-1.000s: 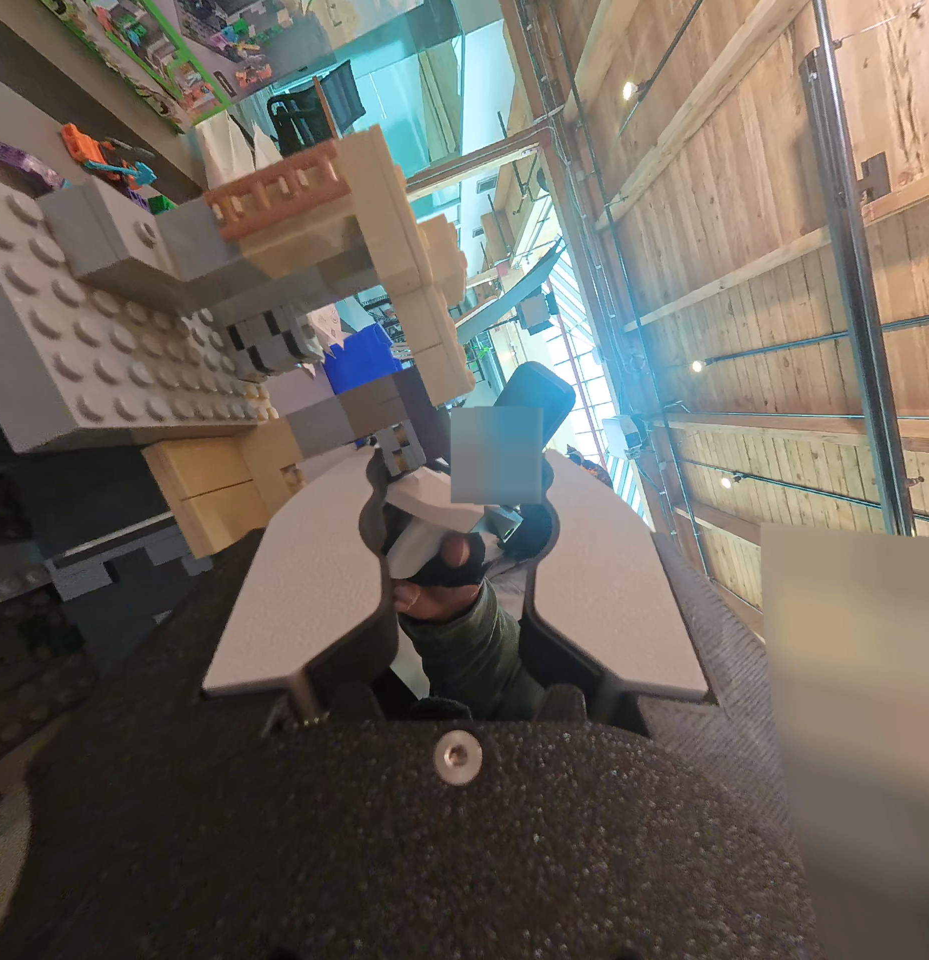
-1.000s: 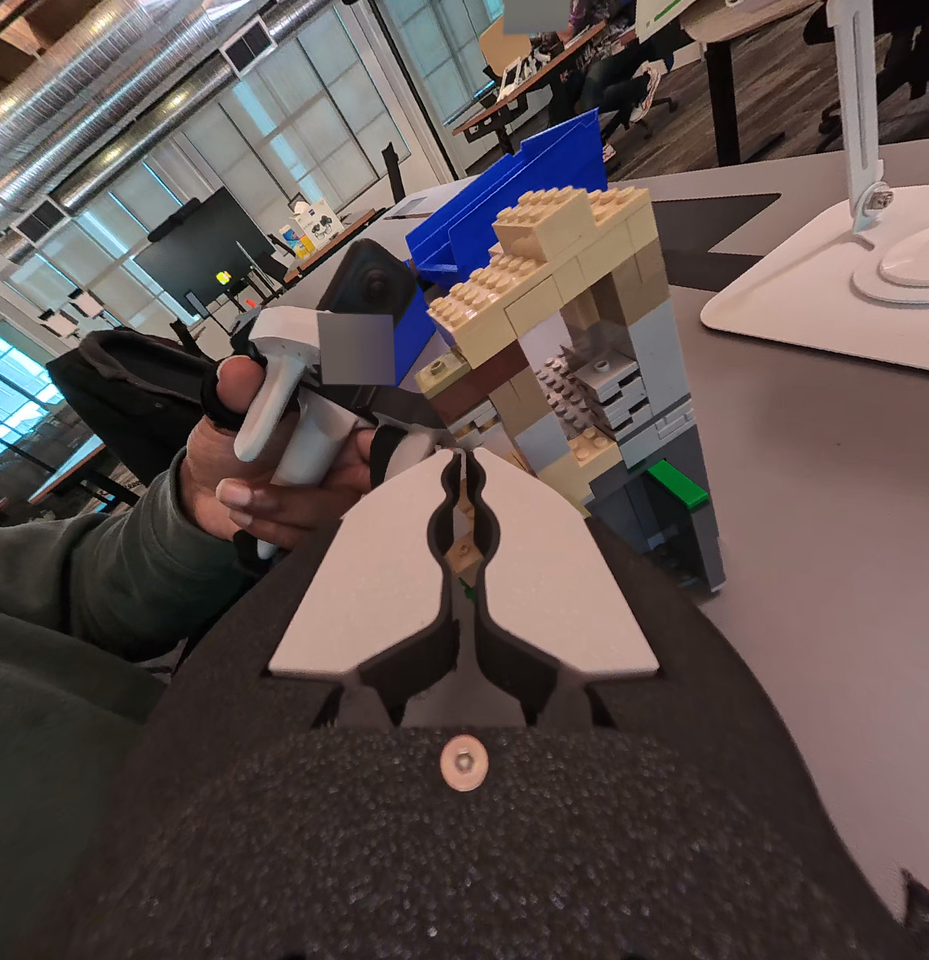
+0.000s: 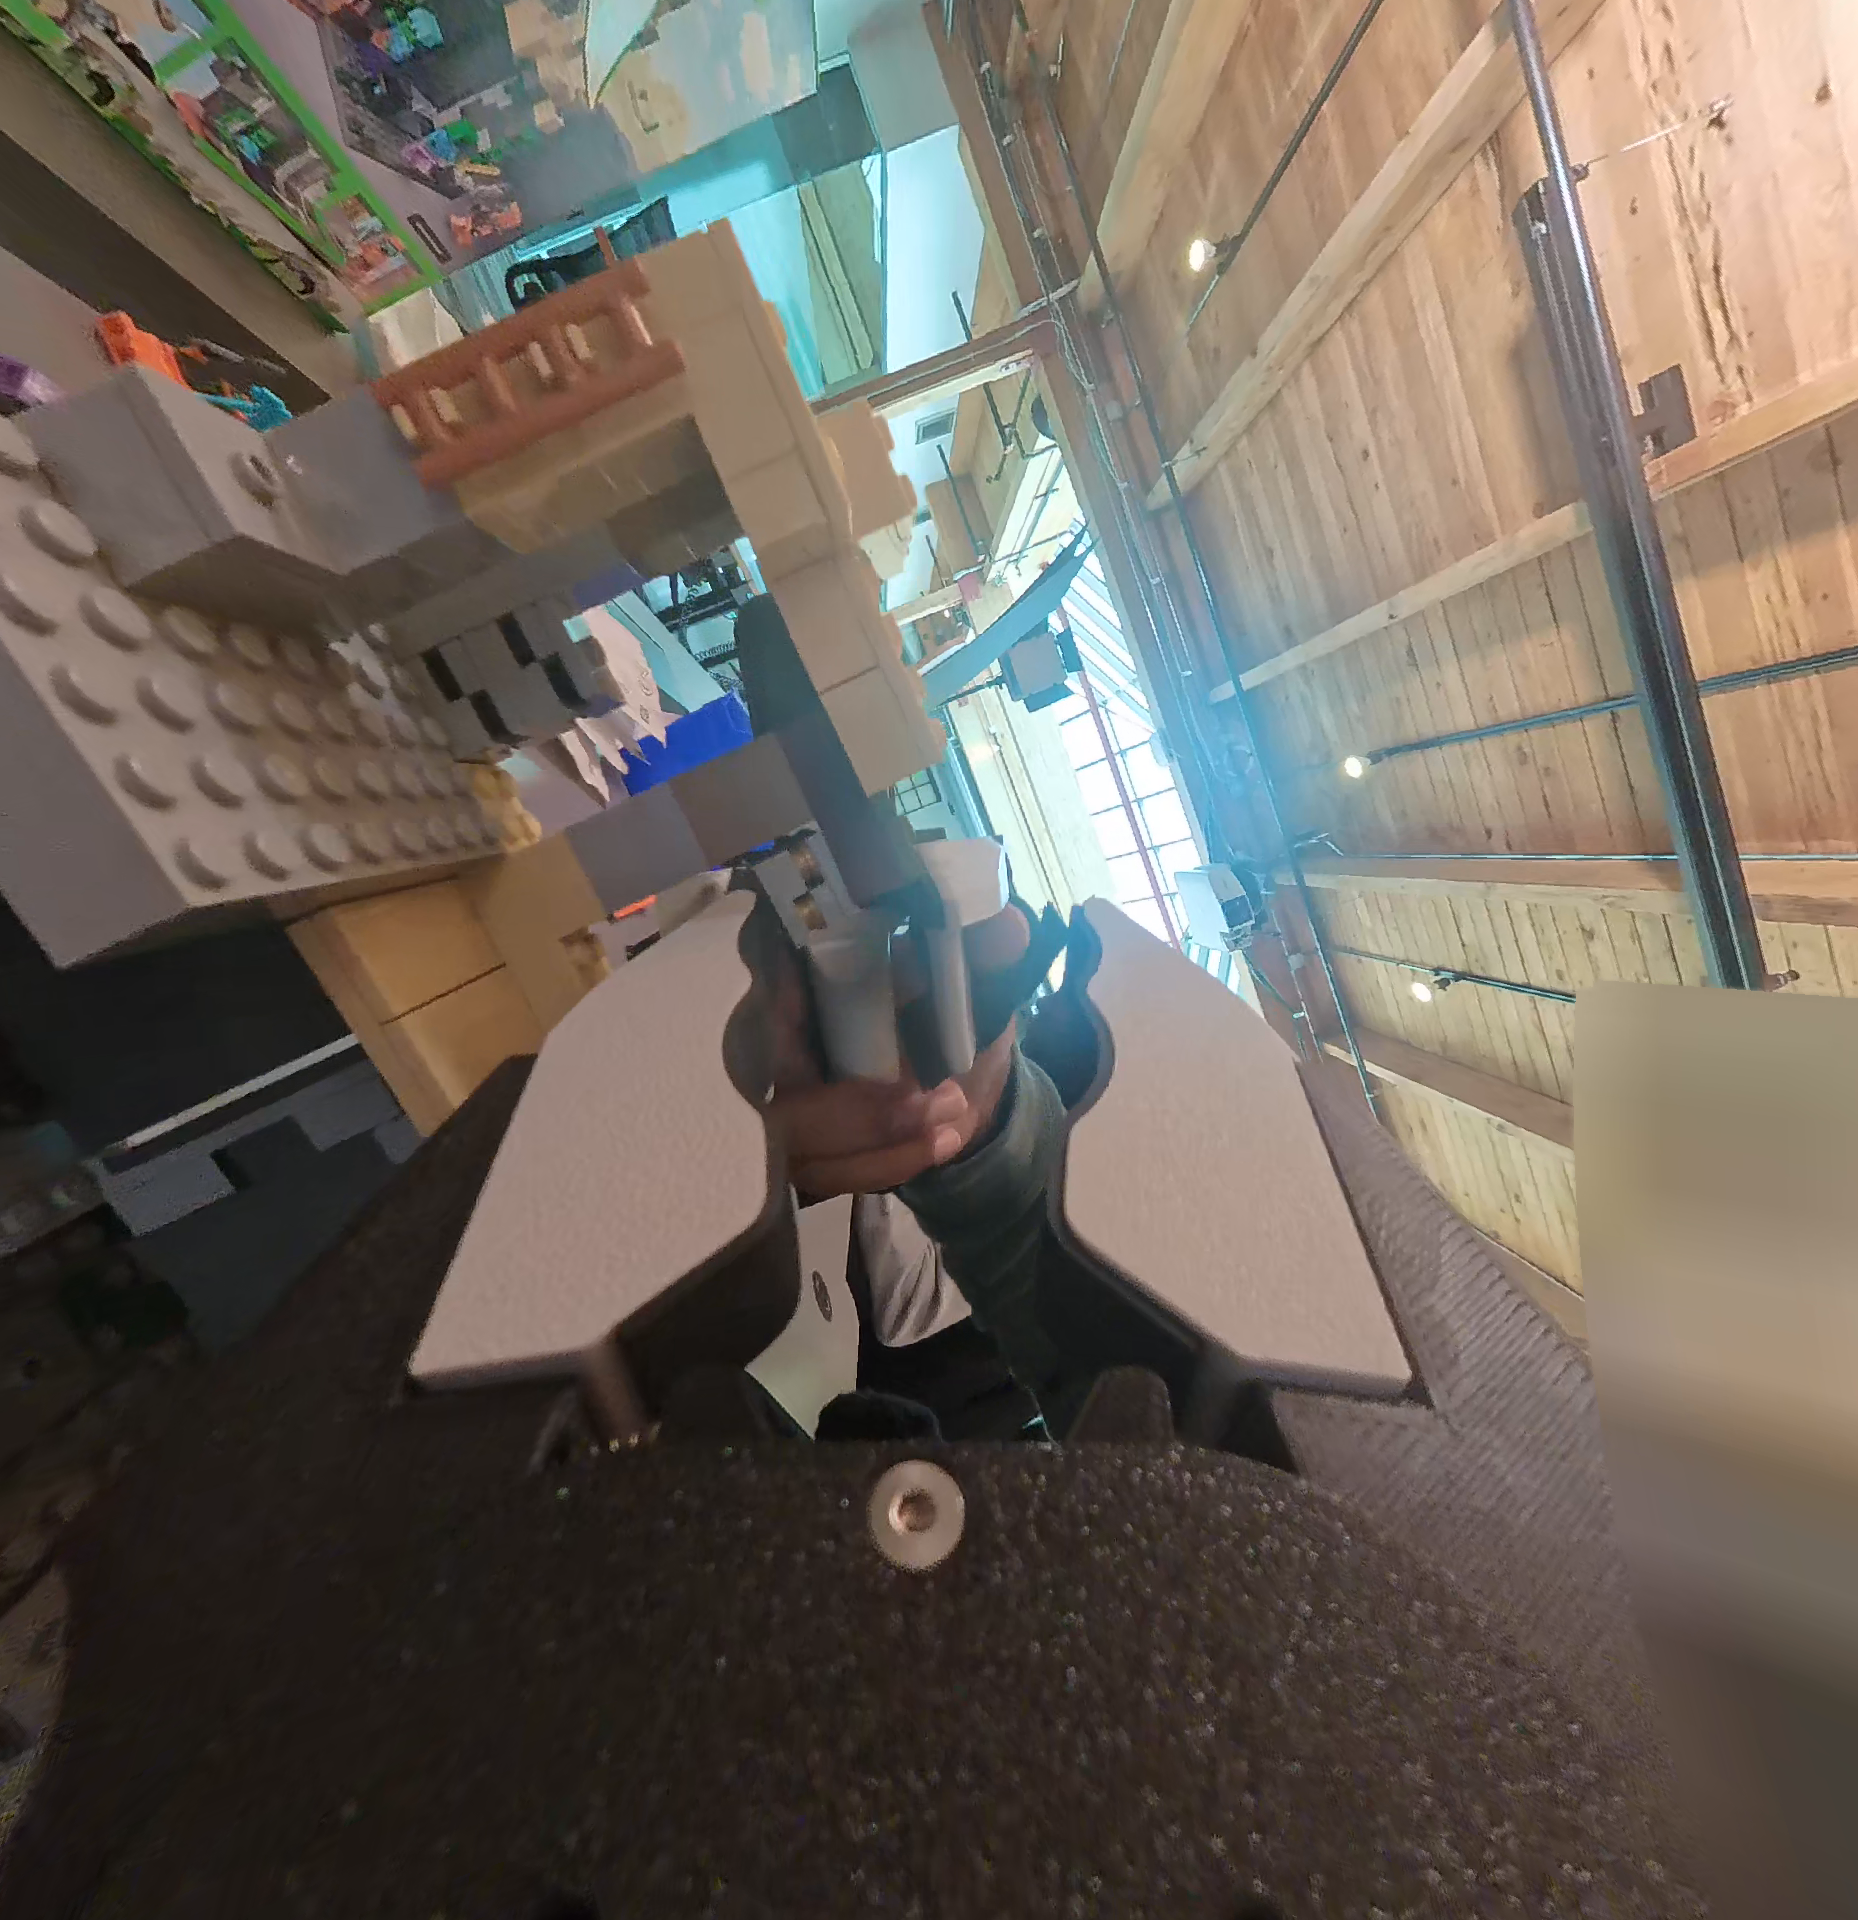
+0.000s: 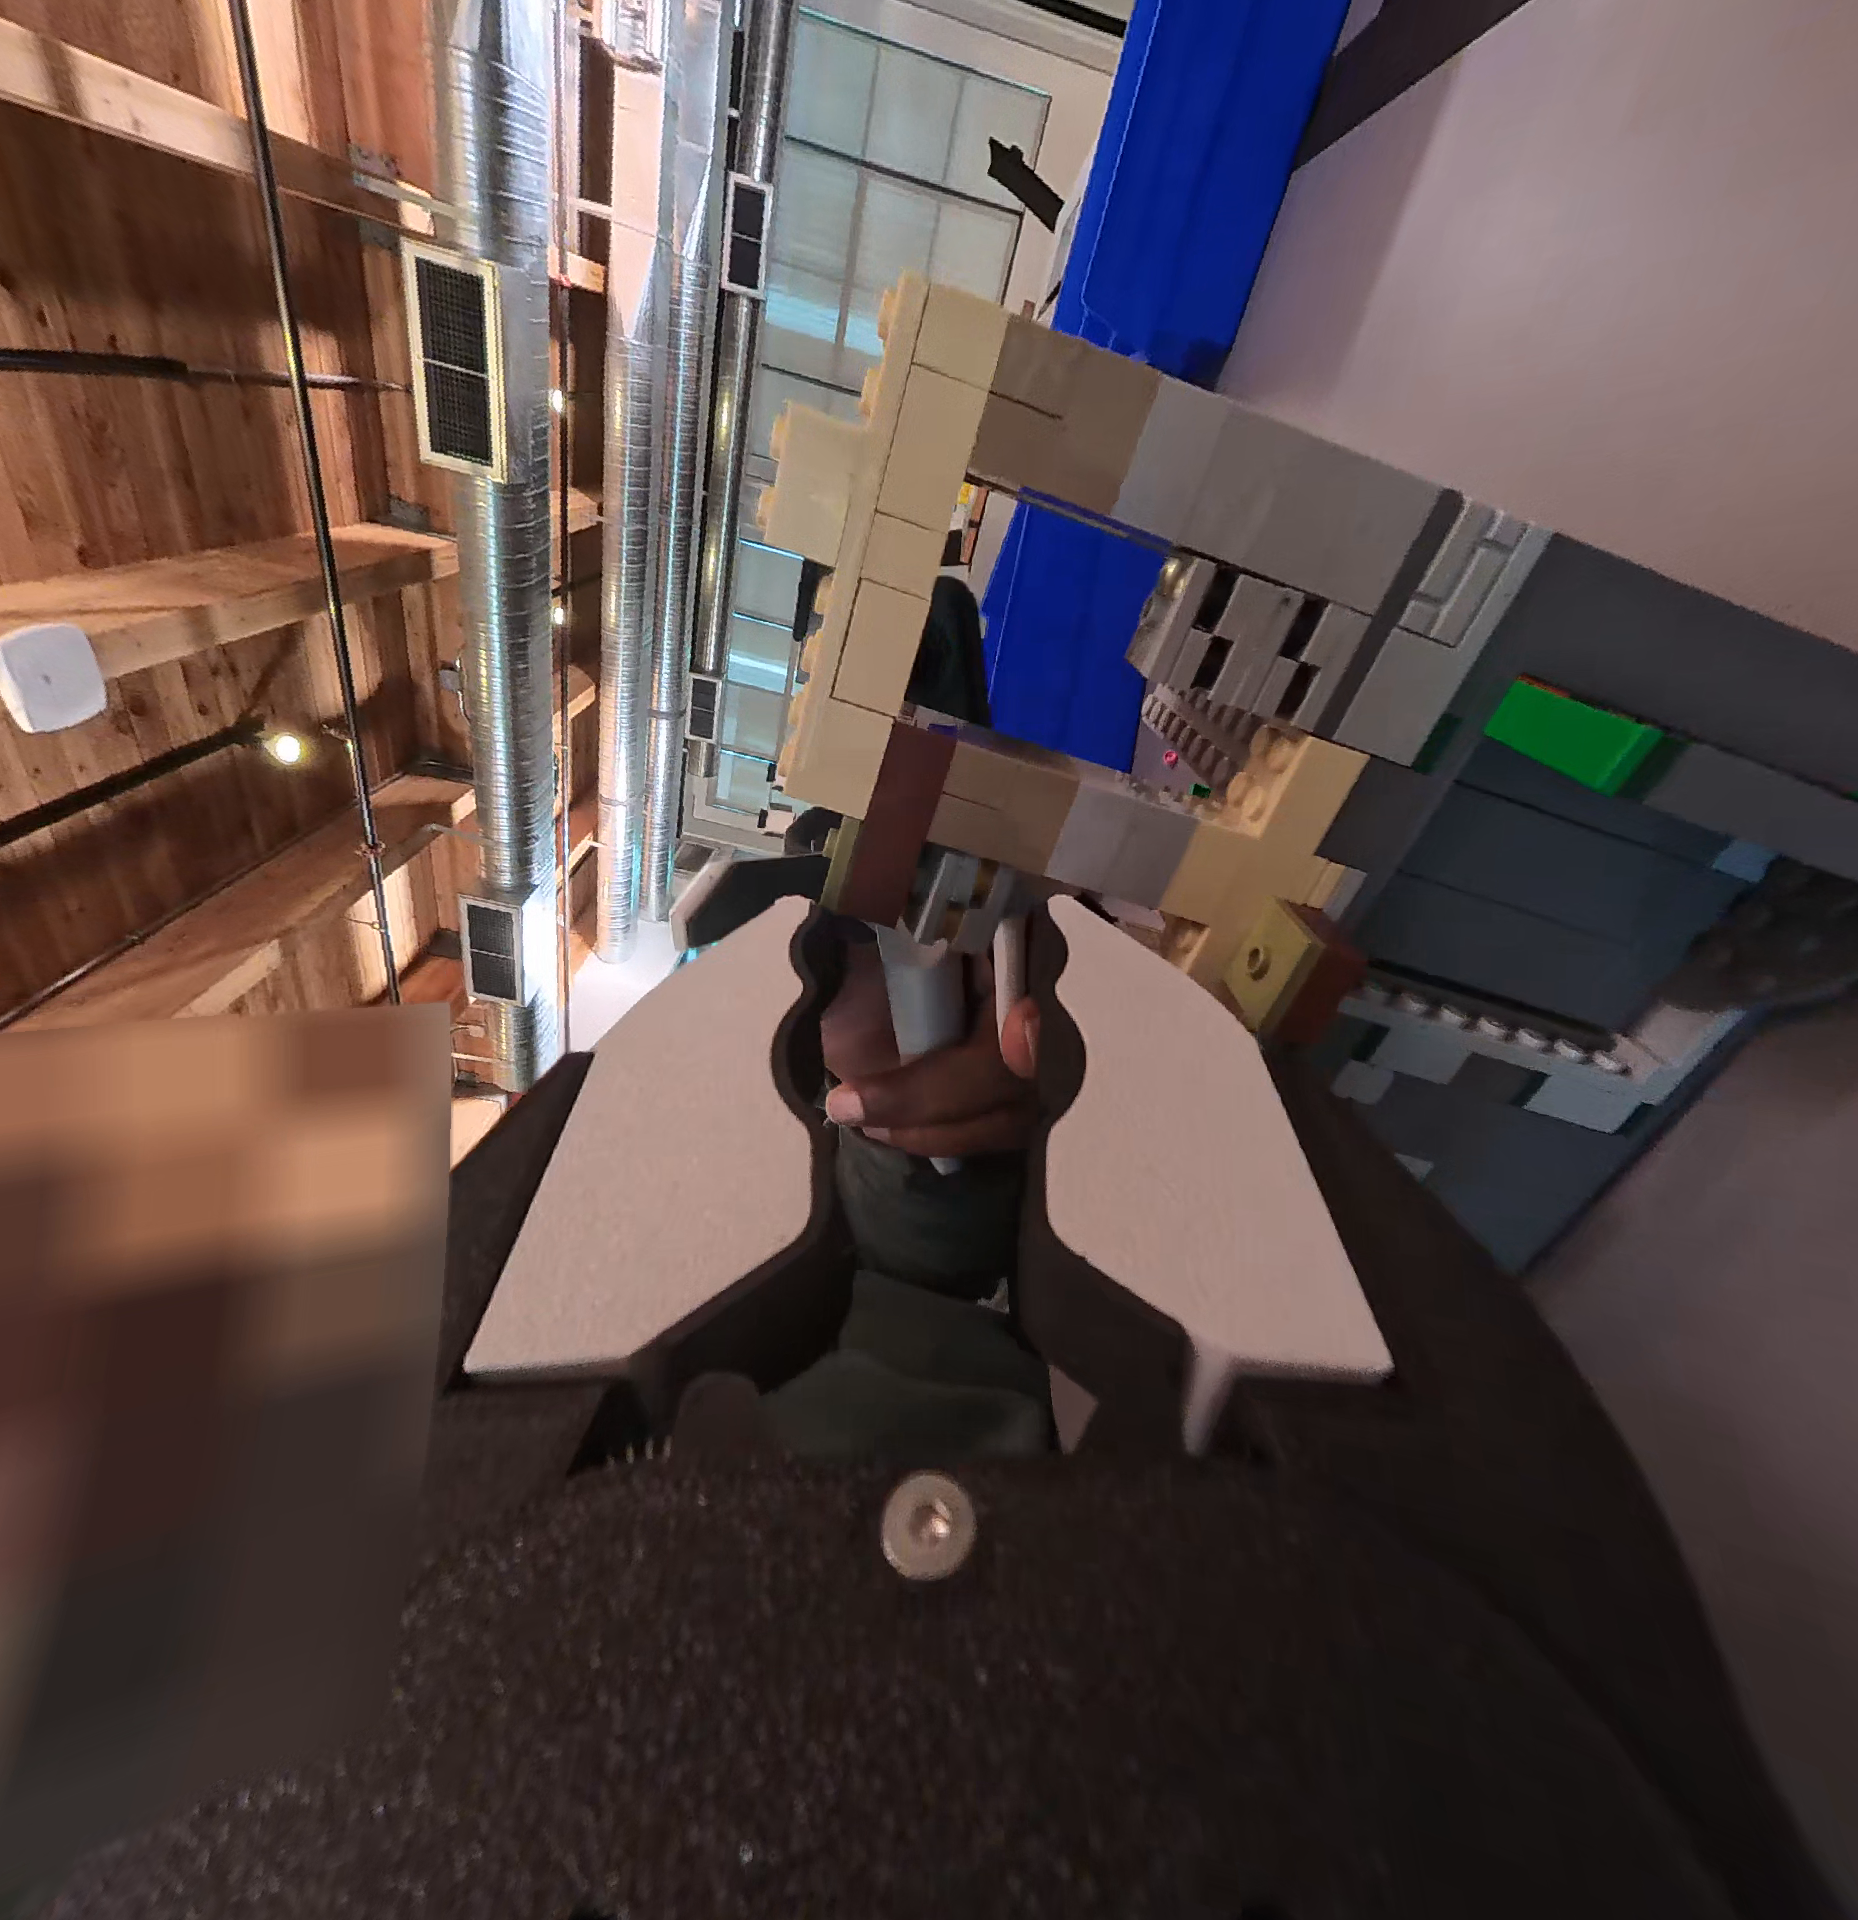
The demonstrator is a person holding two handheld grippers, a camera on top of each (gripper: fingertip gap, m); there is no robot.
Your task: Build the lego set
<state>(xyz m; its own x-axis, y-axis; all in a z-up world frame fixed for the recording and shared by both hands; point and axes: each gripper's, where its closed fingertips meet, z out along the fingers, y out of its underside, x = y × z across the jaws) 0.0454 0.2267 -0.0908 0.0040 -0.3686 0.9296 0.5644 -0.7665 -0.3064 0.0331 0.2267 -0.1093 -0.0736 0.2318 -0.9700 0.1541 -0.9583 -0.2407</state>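
The lego build point(image 3: 281, 707), a tower of tan, grey and brown bricks on a dark grey base, lies sideways across the left of the left wrist view. It fills the upper right of the right wrist view point(image 4: 1216, 488). My left gripper point(image 3: 920, 925) is open, its tips beside the build's lower grey column. My right gripper point(image 4: 930, 930) is open, its tips just under the brown column point(image 4: 894, 821), where a small grey and tan part point(image 4: 956, 894) sticks out. Between each pair of fingers I see a hand on the other gripper's white handle point(image 4: 920, 997).
A blue bin point(image 4: 1164, 208) stands behind the build on the grey table point(image 4: 1631, 260). A lego box point(image 3: 312, 156) and loose coloured pieces point(image 3: 125, 343) lie beyond the build in the left wrist view. Wooden ceiling and ducts fill the rest. My two grippers' fingertips are within a few centimetres of each other.
My right gripper was shut and is now open, and its view has rolled sideways and come up against the build. My left gripper stayed open and moved closer to the build.
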